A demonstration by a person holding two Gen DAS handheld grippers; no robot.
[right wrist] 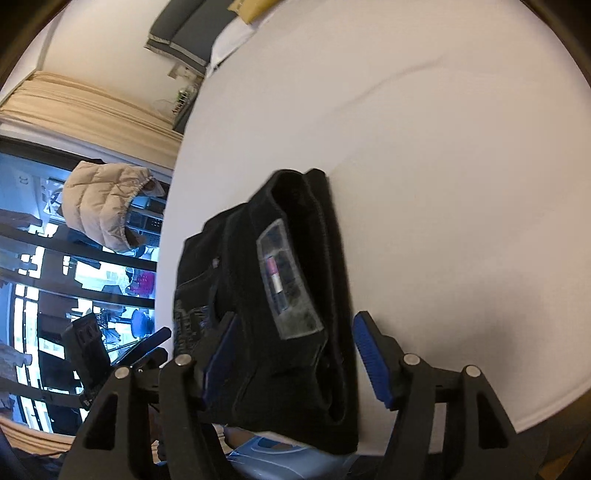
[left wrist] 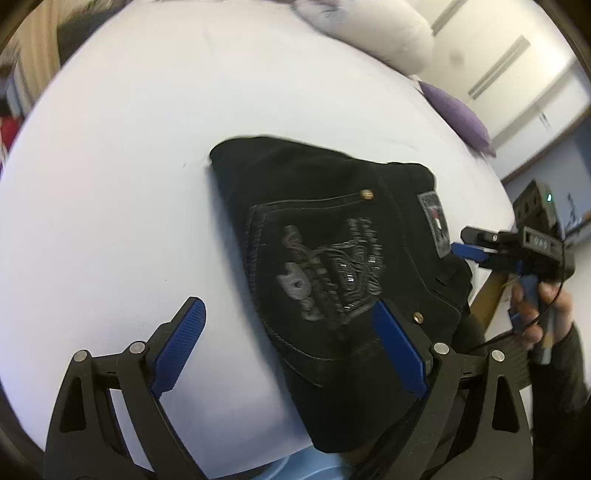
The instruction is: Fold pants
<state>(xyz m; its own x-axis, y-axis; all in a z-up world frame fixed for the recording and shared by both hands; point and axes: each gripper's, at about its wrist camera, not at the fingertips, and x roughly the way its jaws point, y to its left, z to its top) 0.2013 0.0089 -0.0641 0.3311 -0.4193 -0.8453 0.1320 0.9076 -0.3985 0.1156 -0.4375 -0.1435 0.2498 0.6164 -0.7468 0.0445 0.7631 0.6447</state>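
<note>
Black folded pants (left wrist: 332, 229) with an embroidered back pocket and a grey label patch (left wrist: 436, 221) lie on the white bed sheet (left wrist: 129, 166), close to its near edge. My left gripper (left wrist: 288, 332) is open above them, one pad over the pocket and the other over bare sheet. In the right wrist view the pants (right wrist: 240, 258) lie as a thick stack between the pads of my right gripper (right wrist: 295, 354). It is open, and its right pad stands clear of the cloth. From the left wrist view, the right gripper (left wrist: 465, 243) sits at the waistband end, held by a hand (left wrist: 535, 306).
A pale pillow (left wrist: 369, 33) and a purple cushion (left wrist: 458, 114) lie at the far side of the bed. A tan puffer jacket (right wrist: 103, 206) hangs before the window at the left. The sheet (right wrist: 443, 184) stretches bare to the right. Something light blue (right wrist: 280, 458) shows under the near edge.
</note>
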